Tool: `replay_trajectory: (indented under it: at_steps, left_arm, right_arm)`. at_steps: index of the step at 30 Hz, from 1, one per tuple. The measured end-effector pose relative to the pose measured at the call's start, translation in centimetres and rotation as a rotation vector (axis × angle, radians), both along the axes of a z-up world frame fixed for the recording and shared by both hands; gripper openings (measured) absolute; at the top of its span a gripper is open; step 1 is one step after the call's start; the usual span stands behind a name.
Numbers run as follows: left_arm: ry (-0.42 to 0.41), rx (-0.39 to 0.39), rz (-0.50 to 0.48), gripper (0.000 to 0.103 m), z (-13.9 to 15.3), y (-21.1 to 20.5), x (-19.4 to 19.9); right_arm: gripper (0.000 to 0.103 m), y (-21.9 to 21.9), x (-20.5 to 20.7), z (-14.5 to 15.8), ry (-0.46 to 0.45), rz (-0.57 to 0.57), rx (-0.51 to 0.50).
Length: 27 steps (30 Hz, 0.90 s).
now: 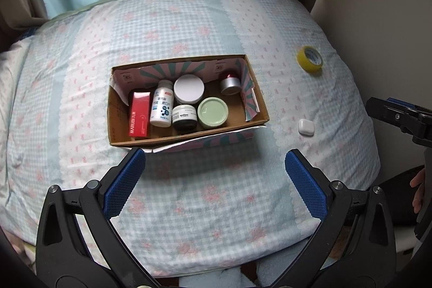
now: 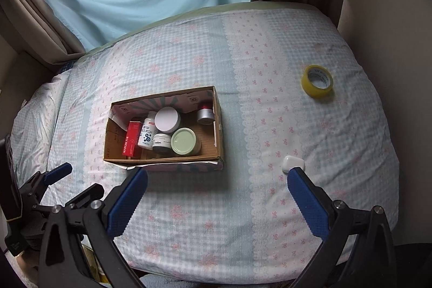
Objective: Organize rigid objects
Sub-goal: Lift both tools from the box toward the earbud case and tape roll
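Basically two loose items left on the bed [image 2: 189, 207]: white earbud case [image 2: 293, 164] and yellow tape roll [image 2: 317, 81]. Cardboard box [image 2: 218, 126] sits mid-bed already holding a red carton [image 1: 139, 117], white bottle [image 1: 161, 105], white-lidded jar [image 1: 188, 92], small black jar [image 1: 184, 116], green-lidded jar [image 1: 212, 112] and a silver jar with red cap [image 1: 229, 84].

Right tool [image 2: 217, 196] is spread wide and empty, hovering low over the bed; its right finger tip overlaps the earbud case in the right wrist view, contact unclear. Left tool [image 1: 214, 177] is also wide and empty, parked just in front of the box's near wall.

Likely next step: the right tool picks the case, as the closest item. Advice:
- Shift right so the case sits centred between the pads, not under one tip.
- Case is smooth and rounded; grip across the short sides, low, or it may squirt out.
- Duvet is soft, so expect the case to sink when pressed; close gently.
- Free slot in the box looks to be the right end, in front of the silver jar. Drop there.
- Keep the left tool clear of the box's loose front flap.
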<state>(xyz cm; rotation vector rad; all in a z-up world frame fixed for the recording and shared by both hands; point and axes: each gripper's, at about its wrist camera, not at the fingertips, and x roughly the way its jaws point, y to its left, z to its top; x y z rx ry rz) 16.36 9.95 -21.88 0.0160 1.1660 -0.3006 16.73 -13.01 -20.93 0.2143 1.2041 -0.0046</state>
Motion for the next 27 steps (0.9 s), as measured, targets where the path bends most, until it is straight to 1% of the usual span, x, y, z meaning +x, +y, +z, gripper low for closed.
replay_trajectory:
  at_steps: [4, 6, 9, 13, 15, 19, 23, 24, 27]
  left_arm:
    - [-0.022, -0.003, 0.017, 0.103, 0.6, -3.5, -0.9]
    - [-0.043, 0.001, 0.034, 0.102, 0.9, -5.5, -1.3]
    - [-0.067, 0.014, 0.070, 0.103, 1.1, -9.0, -1.8]
    - [-0.073, 0.013, 0.105, 0.103, 0.5, -14.1, -2.3]
    - [-0.060, 0.015, 0.121, 0.103, -0.5, -16.7, -2.3]
    - [-0.009, -0.012, 0.142, 0.102, -2.8, -21.3, -2.1]
    - [0.007, 0.025, 0.114, 0.103, -5.4, -25.4, -1.3]
    - [0.020, 0.033, 0.109, 0.102, -6.3, -26.2, -0.8]
    - [0.073, 0.027, 0.097, 0.102, -9.3, -28.2, 0.5]
  right_arm:
    - [0.103, -4.6, -1.0, 0.3, 0.008, -0.014, -0.039]
    - [0.103, -7.1, -1.3, 0.3, -0.002, -0.012, -0.063]
    - [0.103, -11.1, -1.1, 0.1, -0.037, 0.030, -0.061]
    - [0.103, -15.9, 0.5, -1.0, -0.066, 0.080, -0.106]
    - [0.103, -18.3, 1.7, -2.0, -0.068, 0.091, -0.101]
    - [0.103, -22.2, 3.9, -3.4, -0.090, 0.117, -0.065]
    - [0.103, -24.3, 6.3, -5.5, -0.109, 0.184, -0.083]
    - [0.103, -24.7, 6.9, -6.2, -0.114, 0.200, -0.081]
    - [0.103, -25.8, 8.7, -8.3, -0.136, 0.237, -0.072]
